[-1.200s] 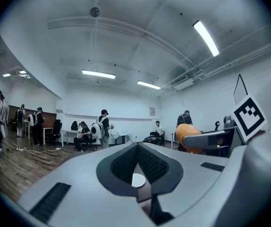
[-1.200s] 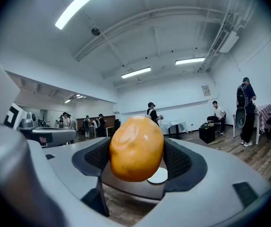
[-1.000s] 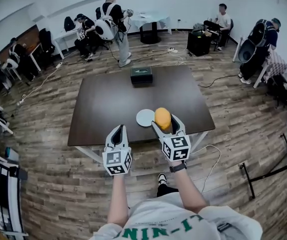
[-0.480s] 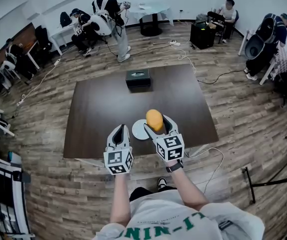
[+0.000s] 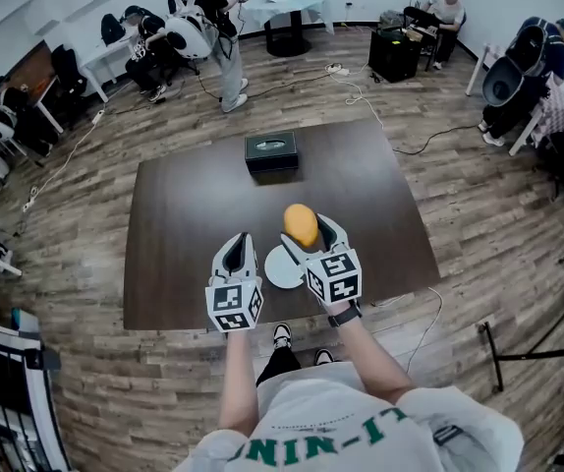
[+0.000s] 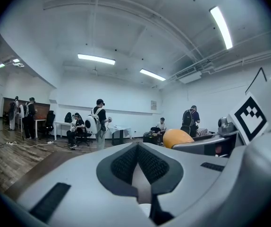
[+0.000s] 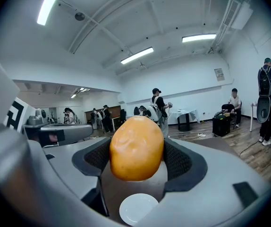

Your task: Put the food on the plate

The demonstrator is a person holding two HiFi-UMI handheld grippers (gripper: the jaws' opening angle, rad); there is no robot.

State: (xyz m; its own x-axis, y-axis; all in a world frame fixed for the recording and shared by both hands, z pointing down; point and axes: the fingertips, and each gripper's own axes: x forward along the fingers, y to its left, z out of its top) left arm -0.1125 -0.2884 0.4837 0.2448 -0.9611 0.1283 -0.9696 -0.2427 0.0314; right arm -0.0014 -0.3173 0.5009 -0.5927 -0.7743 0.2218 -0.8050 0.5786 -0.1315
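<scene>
The food [image 7: 136,148], a rounded orange-yellow piece much like a mango, is clamped between the two jaws of the right gripper [image 5: 305,228], whose dark pads press on both of its sides. It is held in the air above a dark brown table [image 5: 194,214], not touching anything else. A small white plate [image 5: 276,269] sits on the table near the person's edge, below the food and partly hidden behind the right gripper in the head view; in the right gripper view it shows under the food, bare. The left gripper [image 5: 235,242] hovers just left of the plate with its jaws together and nothing between them. A black box [image 5: 270,152] rests at the far side of the table. Several people stand and sit around the room on a wooden floor [image 5: 85,224].
</scene>
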